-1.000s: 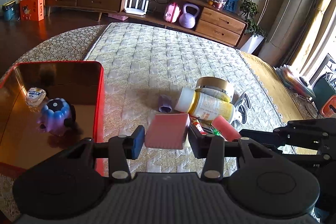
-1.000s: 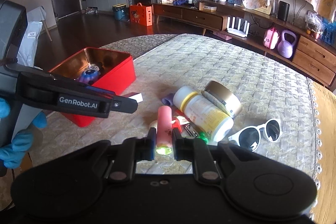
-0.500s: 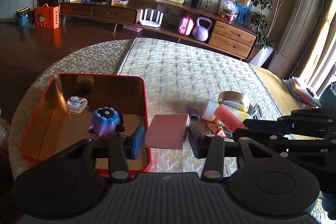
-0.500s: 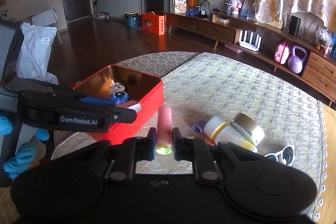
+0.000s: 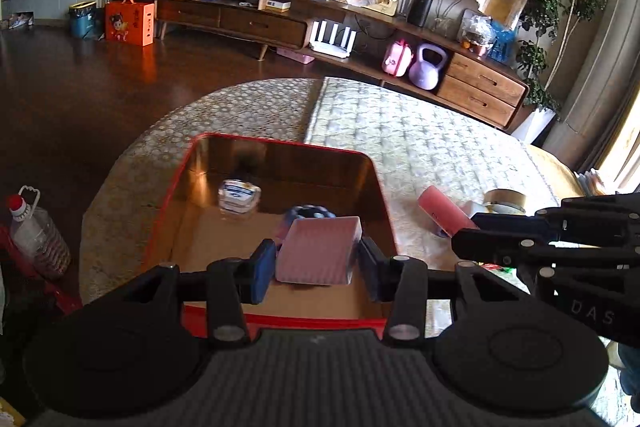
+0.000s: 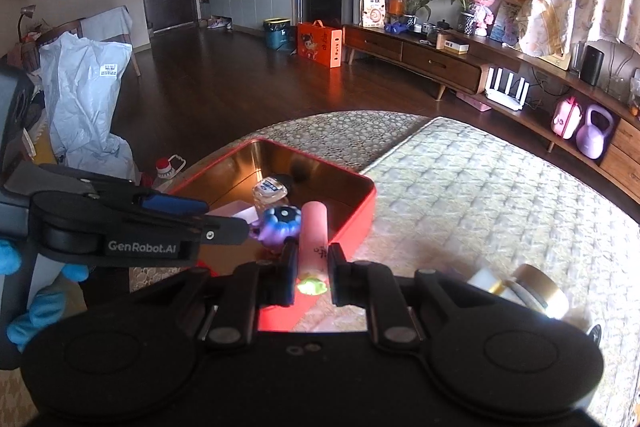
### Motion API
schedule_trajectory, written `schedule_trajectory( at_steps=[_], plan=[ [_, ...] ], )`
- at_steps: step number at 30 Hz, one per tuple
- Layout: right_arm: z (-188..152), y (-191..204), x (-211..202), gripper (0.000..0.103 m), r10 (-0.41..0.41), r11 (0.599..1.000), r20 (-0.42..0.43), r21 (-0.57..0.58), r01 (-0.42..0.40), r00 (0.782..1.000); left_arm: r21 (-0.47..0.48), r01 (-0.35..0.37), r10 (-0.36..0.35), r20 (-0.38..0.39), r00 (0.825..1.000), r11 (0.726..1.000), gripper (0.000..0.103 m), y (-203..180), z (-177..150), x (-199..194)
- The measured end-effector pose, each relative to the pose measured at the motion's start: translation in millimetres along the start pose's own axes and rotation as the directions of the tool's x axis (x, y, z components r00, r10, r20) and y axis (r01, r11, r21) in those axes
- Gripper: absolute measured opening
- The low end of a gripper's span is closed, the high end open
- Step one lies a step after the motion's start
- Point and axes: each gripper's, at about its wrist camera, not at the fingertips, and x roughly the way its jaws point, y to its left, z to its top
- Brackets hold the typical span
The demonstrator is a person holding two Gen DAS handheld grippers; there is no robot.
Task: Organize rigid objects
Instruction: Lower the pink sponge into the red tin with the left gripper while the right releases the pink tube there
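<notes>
Two grippers are both carrying stuff here, so going left to right: over on the far left there's a plastic water bottle (image 5: pixel 34 231) standing on the dark floor, then the red tin (image 5: pixel 280 143) sitting on the quilted mattress (image 5: pixel 440 131). Inside the tin there's a small clear container with a blue label (image 5: pixel 239 195) toward the back and a purple-blue toy (image 6: pixel 280 223) nearer the front. The left gripper (image 5: pixel 316 263) is pinching a pink box (image 5: pixel 318 253) by its two sides, flat face tilted up at the camera, and it hangs over the near part of the tin's open inside. A blue-gloved hand (image 6: pixel 36 303) is wrapped around that gripper's handle in the right wrist view. Next, the right gripper (image 6: pixel 313 269) is clamped tight on a pink tube (image 6: pixel 315 235), long axis running straight out along the fingers, far end pointing away toward the tin and sitting over its right-hand rim, greenish end nearest the camera. Off to the right, a white bottle with a yellow band (image 6: pixel 486 281) and a gold-lidded jar (image 6: pixel 538 293) lie on the mattress, a bit blurry.
</notes>
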Motion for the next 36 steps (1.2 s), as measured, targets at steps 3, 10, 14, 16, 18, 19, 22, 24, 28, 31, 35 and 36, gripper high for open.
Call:
schedule_trajectory(
  at_steps=[3,10,14,16,18,19,22,24,28,31,35,36],
  plan=[
    [9.0,2.4,14.7,0.015,-0.010,1.000,-0.010,-0.006,0.010,1.000,0.004,-0.030,0.030,0.003,1.000,1.000,0.044,11.7,3.6,2.7],
    [26.2,4.0,53.5,0.015,-0.023,1.000,-0.043,-0.007,0.023,0.999,0.027,-0.099,0.100,-0.027,0.995,0.995,0.044,32.7,14.4,22.3],
    [35.9,5.4,76.7,0.015,-0.031,0.999,-0.066,-0.017,0.030,0.997,0.035,-0.125,0.126,-0.048,0.991,0.992,0.044,37.8,20.4,36.2],
    [39.6,4.8,86.8,0.015,-0.035,0.999,-0.076,-0.015,0.034,0.997,0.041,-0.137,0.140,-0.055,0.989,0.990,0.044,40.3,22.5,43.1],
    [42.8,4.8,97.4,0.015,-0.034,0.999,-0.089,-0.014,0.033,0.995,0.050,-0.148,0.151,-0.065,0.986,0.988,0.044,41.0,24.7,50.8],
    [43.5,4.6,102.3,0.015,-0.037,0.999,-0.096,-0.014,0.036,0.995,0.056,-0.152,0.156,-0.069,0.985,0.987,0.044,40.8,25.5,54.3],
    [45.4,2.9,115.8,0.015,-0.038,0.999,-0.118,-0.011,0.037,0.992,0.077,-0.170,0.176,-0.081,0.981,0.983,0.044,40.5,27.1,65.4],
    [46.6,1.7,124.9,0.015,-0.045,0.999,-0.131,-0.007,0.044,0.990,0.081,-0.172,0.179,-0.092,0.979,0.982,0.044,40.8,27.1,72.0],
    [42.8,-0.4,137.8,0.015,-0.048,0.999,-0.163,-0.002,0.048,0.986,0.092,-0.173,0.183,-0.112,0.977,0.981,0.044,39.7,25.6,82.3],
    [40.5,-2.7,142.8,0.015,-0.044,0.999,-0.174,0.007,0.046,0.984,0.104,-0.173,0.185,-0.116,0.976,0.979,0.044,38.6,24.4,88.6],
    [38.6,-2.6,146.3,0.015,-0.043,0.999,-0.187,0.006,0.045,0.981,0.134,-0.176,0.192,-0.119,0.974,0.975,0.044,31.9,23.1,94.9],
    [38.0,-1.9,146.7,0.015,-0.043,0.999,-0.188,0.005,0.045,0.981,0.141,-0.178,0.195,-0.121,0.973,0.974,0.044,30.5,22.7,96.2]
  ],
)
